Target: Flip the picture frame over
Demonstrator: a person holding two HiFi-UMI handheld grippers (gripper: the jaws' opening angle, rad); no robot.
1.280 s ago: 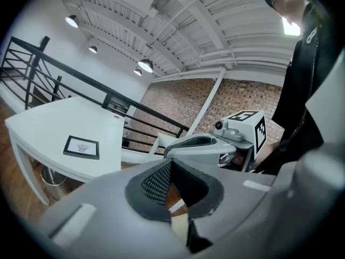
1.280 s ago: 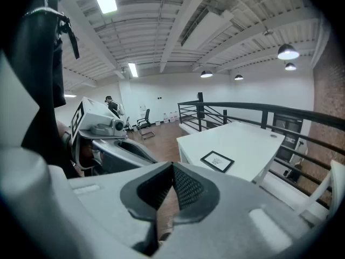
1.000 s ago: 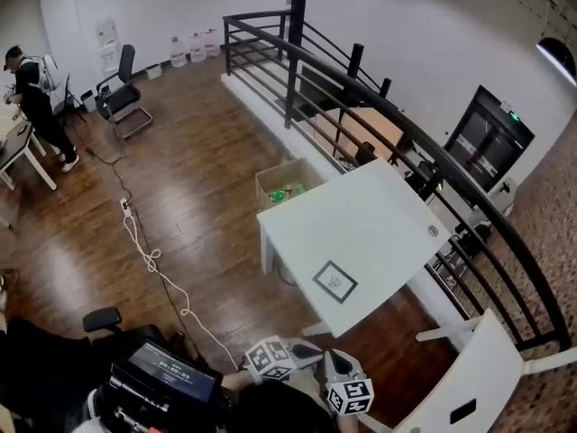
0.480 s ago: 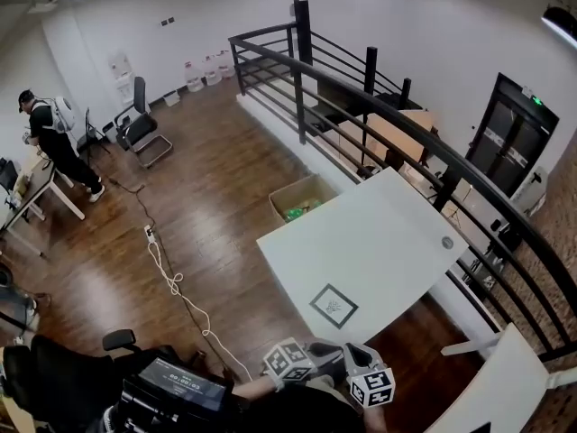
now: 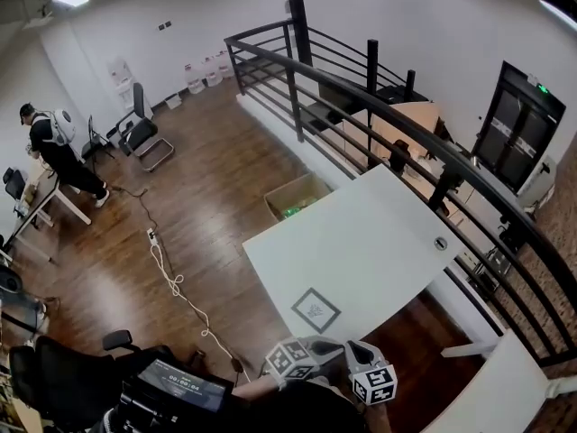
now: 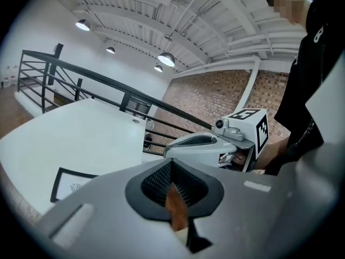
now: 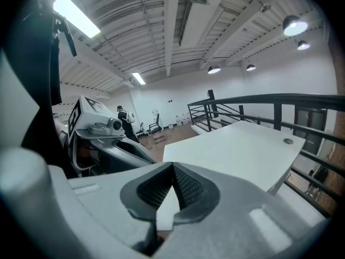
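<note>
White table (image 5: pixel 361 233), one picture frame (image 5: pixel 315 310)

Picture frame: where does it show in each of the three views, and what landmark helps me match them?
Head view: frame low centre, near the front edge of the table.
Left gripper view: frame lower left.
Right gripper view: not in it.
Shared landmark: the white table.

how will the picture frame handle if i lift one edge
The picture frame looks thin and rigid, so probably light and stiff. Lying flat on the smooth table, it may slide rather than lift. Rolling seems unlikely.
</note>
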